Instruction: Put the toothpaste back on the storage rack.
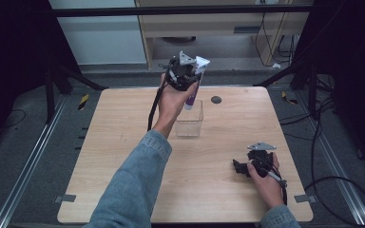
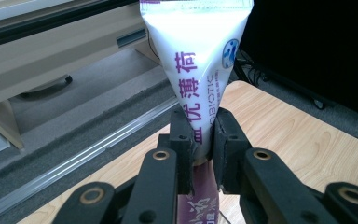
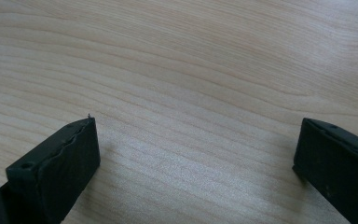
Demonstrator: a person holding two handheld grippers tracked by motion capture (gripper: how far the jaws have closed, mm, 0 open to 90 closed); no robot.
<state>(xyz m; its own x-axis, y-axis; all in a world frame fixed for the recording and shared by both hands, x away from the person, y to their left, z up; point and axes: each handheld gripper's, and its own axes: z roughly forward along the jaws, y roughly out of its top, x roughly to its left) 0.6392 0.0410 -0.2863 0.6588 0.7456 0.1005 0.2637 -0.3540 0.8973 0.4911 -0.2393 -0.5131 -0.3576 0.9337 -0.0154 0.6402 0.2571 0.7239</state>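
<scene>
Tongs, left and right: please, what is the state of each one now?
Left tongs: closed on the white tube, held above the clear box.
Right tongs: open, holding nothing, low over the wooden table.

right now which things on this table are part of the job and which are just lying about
In the job:
- white and purple squeeze tube, clamped in the left claw
- clear square plastic container, just below the tube
- left claw

Just lying about:
- small dark round disc on the light wooden table
- right claw, open, holding nothing, low over the table
</scene>
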